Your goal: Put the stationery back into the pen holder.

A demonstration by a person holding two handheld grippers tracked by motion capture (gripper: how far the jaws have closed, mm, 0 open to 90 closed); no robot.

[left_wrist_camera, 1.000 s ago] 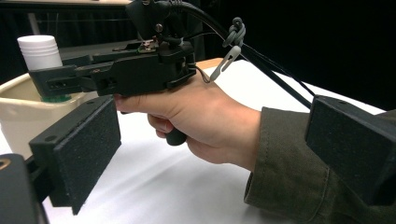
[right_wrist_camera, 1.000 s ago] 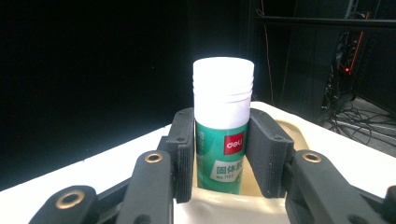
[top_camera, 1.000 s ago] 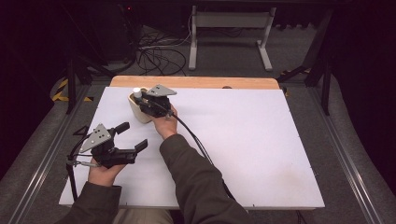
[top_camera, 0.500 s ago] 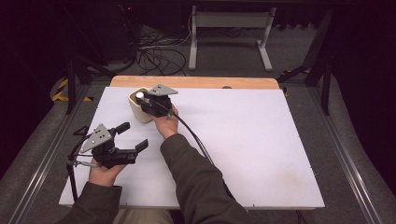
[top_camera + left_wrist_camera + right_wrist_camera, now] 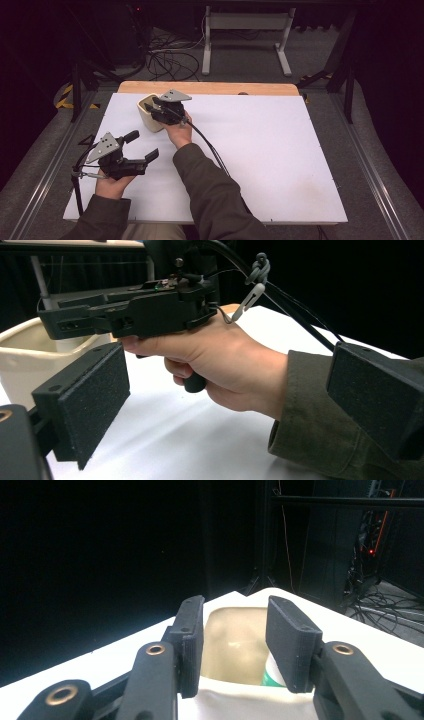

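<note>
A cream container (image 5: pixel 148 120) stands at the far left of the white table top (image 5: pixel 270 150). My right gripper (image 5: pixel 153 107) hangs over its rim, pointing into it. In the right gripper view the jaws have just been opening and stand a little apart above the container (image 5: pixel 232 650), with nothing pressed between the pads. A white and green thing (image 5: pixel 270 678) lies inside, under the right jaw. My left gripper (image 5: pixel 144 145) is held near the front left, wide open and empty. The left gripper view looks between its pads (image 5: pixel 92 395) at the right hand and the container (image 5: pixel 22 357).
A wooden strip (image 5: pixel 210 87) runs along the table's far edge. Beyond it are floor cables (image 5: pixel 170 57) and a metal stand (image 5: pixel 245 35). Metal rails (image 5: pixel 385 185) border the table on both sides. The right half of the table top is bare white.
A white round top that showed at the container's mouth by the right jaws has sunk out of the high view. The right jaws stand slightly wider. Neither hand has shifted.
</note>
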